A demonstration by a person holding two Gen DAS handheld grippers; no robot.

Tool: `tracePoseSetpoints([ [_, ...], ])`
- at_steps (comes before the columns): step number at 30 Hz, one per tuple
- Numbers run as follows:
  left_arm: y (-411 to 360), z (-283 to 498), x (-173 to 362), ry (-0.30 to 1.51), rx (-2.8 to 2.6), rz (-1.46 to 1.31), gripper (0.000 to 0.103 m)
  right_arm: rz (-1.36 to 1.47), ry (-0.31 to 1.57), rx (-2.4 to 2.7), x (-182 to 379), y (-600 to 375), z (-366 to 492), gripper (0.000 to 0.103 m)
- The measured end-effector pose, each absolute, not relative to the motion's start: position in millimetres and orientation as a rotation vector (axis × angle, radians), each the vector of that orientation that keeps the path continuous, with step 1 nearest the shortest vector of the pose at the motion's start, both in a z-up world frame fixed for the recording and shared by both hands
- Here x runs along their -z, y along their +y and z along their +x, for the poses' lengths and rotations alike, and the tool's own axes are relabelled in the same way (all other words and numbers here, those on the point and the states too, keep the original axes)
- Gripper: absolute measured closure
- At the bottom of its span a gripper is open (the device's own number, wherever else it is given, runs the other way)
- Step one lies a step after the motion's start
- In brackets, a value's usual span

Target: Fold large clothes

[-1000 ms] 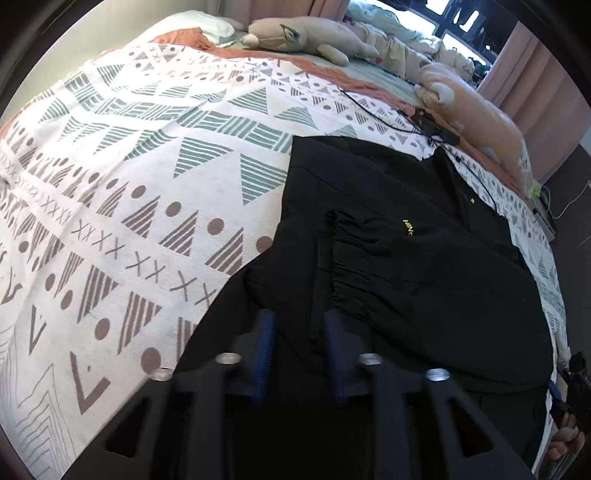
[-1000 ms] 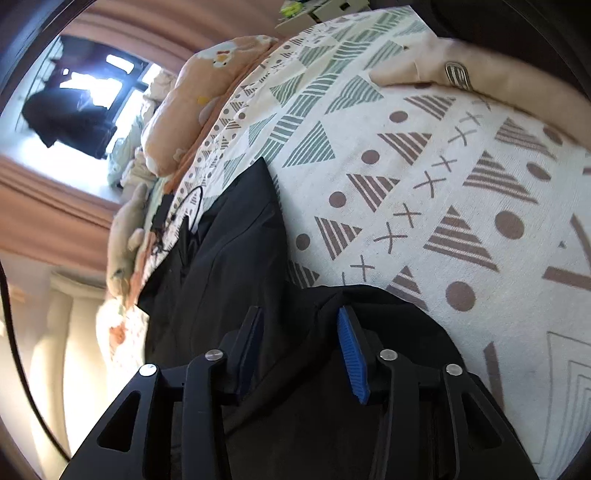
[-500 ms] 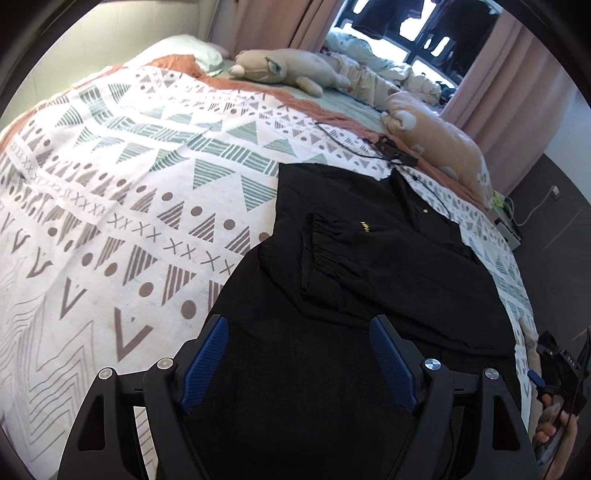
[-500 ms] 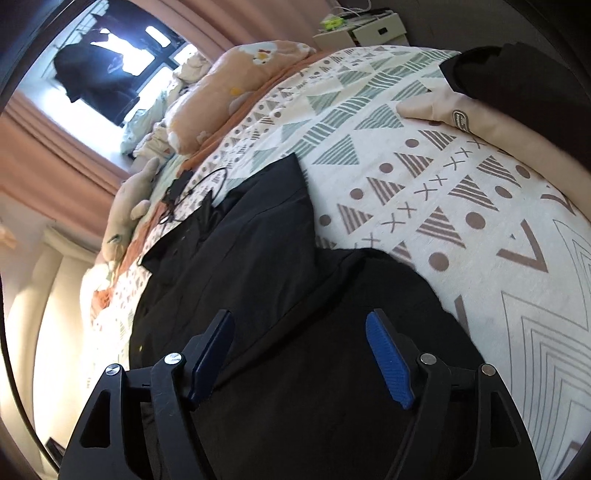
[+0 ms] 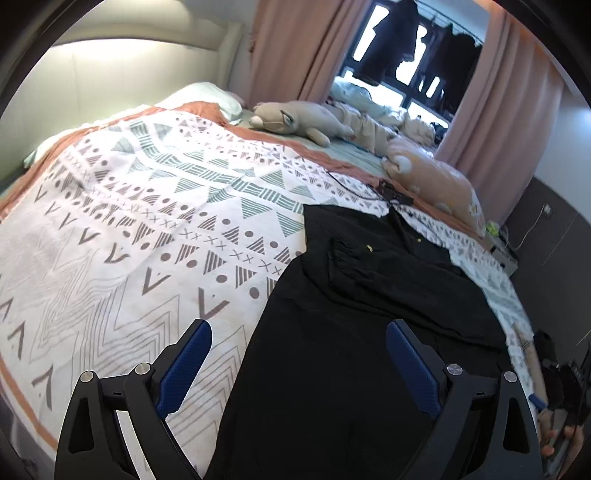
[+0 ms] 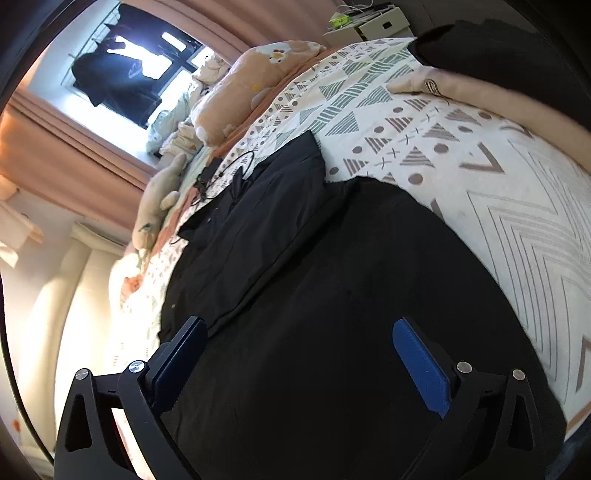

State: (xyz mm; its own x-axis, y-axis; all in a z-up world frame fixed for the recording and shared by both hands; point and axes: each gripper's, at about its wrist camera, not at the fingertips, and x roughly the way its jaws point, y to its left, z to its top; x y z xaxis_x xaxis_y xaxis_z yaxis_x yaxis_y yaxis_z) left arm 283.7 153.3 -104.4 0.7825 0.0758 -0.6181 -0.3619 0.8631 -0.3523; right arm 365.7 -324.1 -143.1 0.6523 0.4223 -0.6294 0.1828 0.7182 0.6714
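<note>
A large black garment [image 5: 369, 295] lies spread on the patterned bedspread [image 5: 129, 229], with a gathered cuff and a small yellow logo on its upper part. My left gripper [image 5: 299, 332] hovers above the garment's near left edge, its jaws opening wide, nothing between the blue pads [image 5: 184, 362]. In the right wrist view the same black garment [image 6: 332, 277] fills the middle. My right gripper [image 6: 299, 339] hangs over it, jaws opening wide and clear of the cloth. Both grippers are apart from the fabric.
Plush toys [image 5: 291, 120] and a peach pillow [image 5: 436, 181] line the far side of the bed, with a black cable and device [image 5: 391, 192] near the garment's top. A beige garment [image 6: 480, 96] and dark clothing [image 6: 498, 48] lie at the bed's right. A bedside box [image 6: 373, 22] stands beyond.
Both grippers let go of the black cloth, opened wide and drew back and upward from it, so more of the bed and room shows. The garment stays folded on the bed.
</note>
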Motion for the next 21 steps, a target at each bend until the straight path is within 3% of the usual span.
tracePoseSetpoints([
  [21,119.0,159.5,115.9,0.564,-0.202,-0.721,0.006,0.809,0.774,-0.173,138.3,-326.2,237.5,0.001],
])
